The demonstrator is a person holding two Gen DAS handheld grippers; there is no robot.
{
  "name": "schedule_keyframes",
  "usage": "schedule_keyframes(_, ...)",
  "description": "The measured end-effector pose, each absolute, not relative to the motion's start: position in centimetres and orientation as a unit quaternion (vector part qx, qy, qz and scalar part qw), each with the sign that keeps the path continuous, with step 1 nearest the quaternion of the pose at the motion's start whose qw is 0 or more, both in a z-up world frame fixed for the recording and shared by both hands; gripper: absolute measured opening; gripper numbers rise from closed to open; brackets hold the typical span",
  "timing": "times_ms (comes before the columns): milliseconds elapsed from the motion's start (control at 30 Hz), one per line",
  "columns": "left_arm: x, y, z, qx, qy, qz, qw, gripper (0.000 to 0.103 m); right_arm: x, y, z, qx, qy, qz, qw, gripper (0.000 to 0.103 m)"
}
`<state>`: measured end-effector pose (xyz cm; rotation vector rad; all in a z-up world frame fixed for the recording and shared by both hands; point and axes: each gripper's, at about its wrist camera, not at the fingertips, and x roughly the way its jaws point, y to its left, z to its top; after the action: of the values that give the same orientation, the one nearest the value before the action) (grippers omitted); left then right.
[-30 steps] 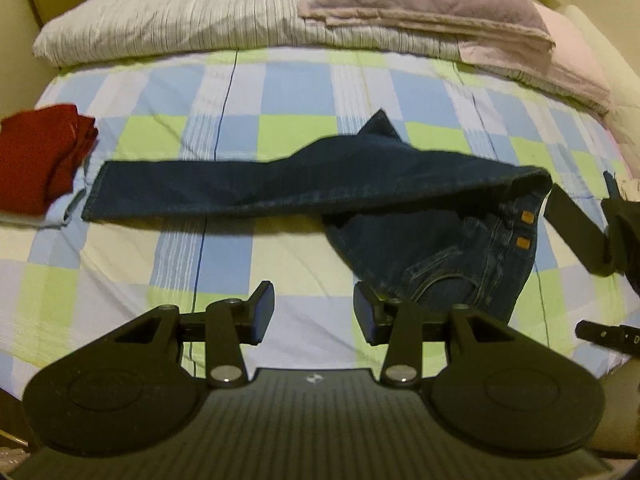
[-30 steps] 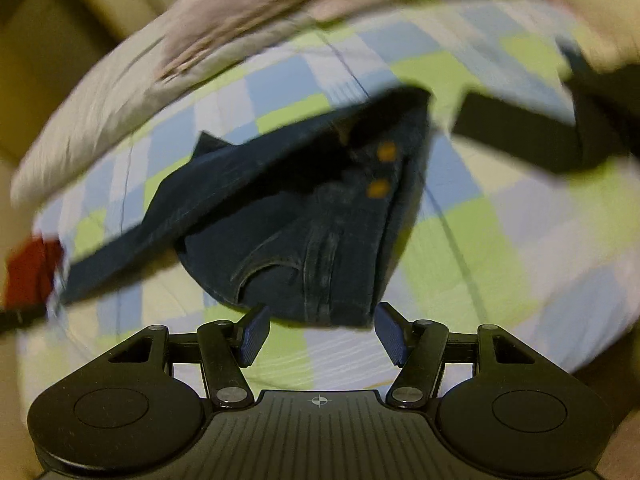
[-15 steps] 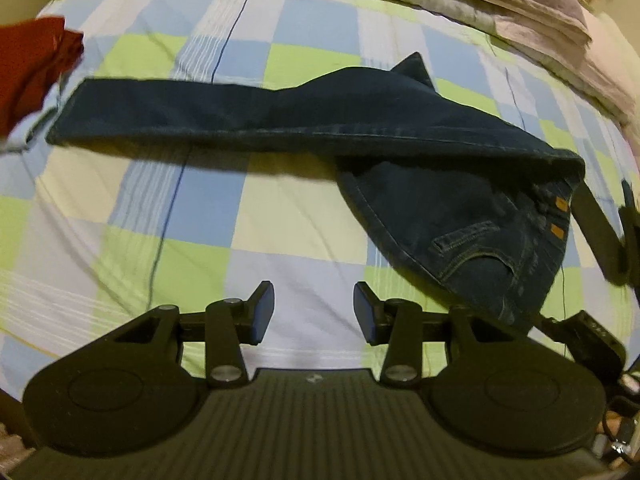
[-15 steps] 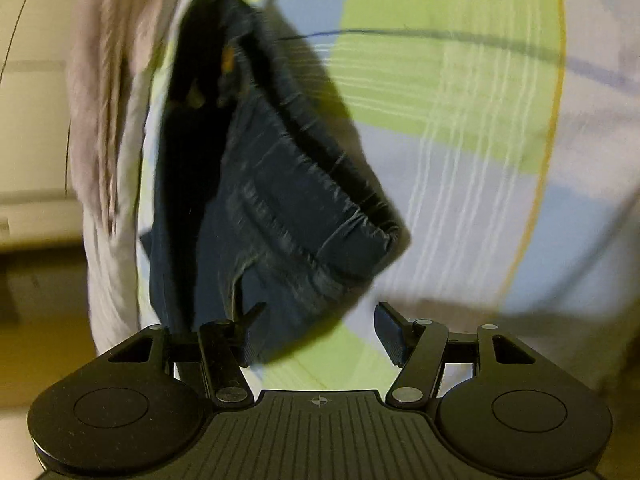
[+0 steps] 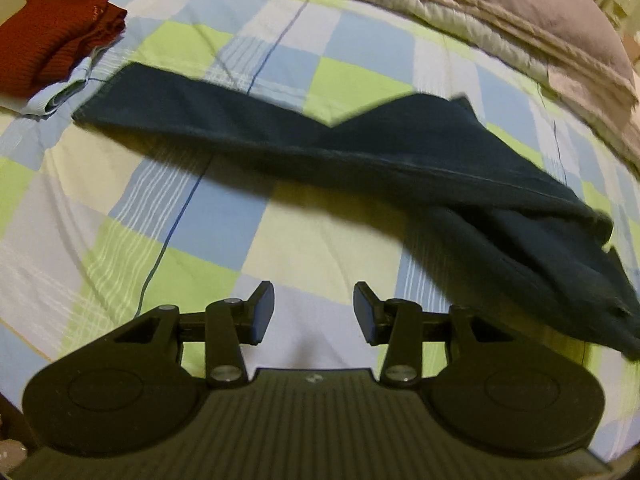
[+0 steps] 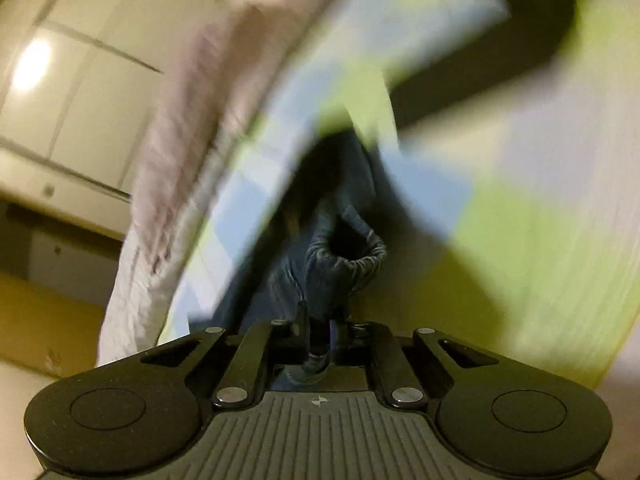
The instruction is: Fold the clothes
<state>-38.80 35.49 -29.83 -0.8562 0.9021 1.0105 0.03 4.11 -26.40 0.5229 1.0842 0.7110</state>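
One pair of jeans lies across the checked bed, and it's the only thing I'm working. Far left, a red garment sits folded, well apart from my tools. The leg stretches flat from beside it toward the right, where the waist end bunches and lifts off the bed. I judge denim as heavy for cloth, limp but thick at seams, not slippery; the waistband or a hem is the place to pinch, since a single layer would sag.

My left tool hangs over bare bed with its jaws half apart and nothing between them; the leg lies ahead of it, the waist end off to its right.

My right tool has just been closing, and its jaws now pinch a thick fold of jeans, which bunches straight ahead of the fingertips. That view is blurred.
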Motion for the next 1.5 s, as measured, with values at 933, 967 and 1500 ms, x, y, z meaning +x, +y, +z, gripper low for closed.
schedule_keyframes(933,-45.2,42.6,-39.2,-0.571,0.244,0.563,0.546,0.011,12.0,9.6,-31.7,0.228,0.562,0.296,0.738,0.051)
schedule_keyframes(967,-45.2,42.8,-39.2,-0.572,0.243,0.559,0.548,0.01,12.2,10.1,-32.1,0.232,0.563,0.299,0.734,0.051)
schedule_keyframes(1500,-39.4,51.0,-29.3,-0.488,0.203,0.526,0.666,0.001,15.4,19.3,-25.2,0.18,0.531,0.36,0.745,0.001)
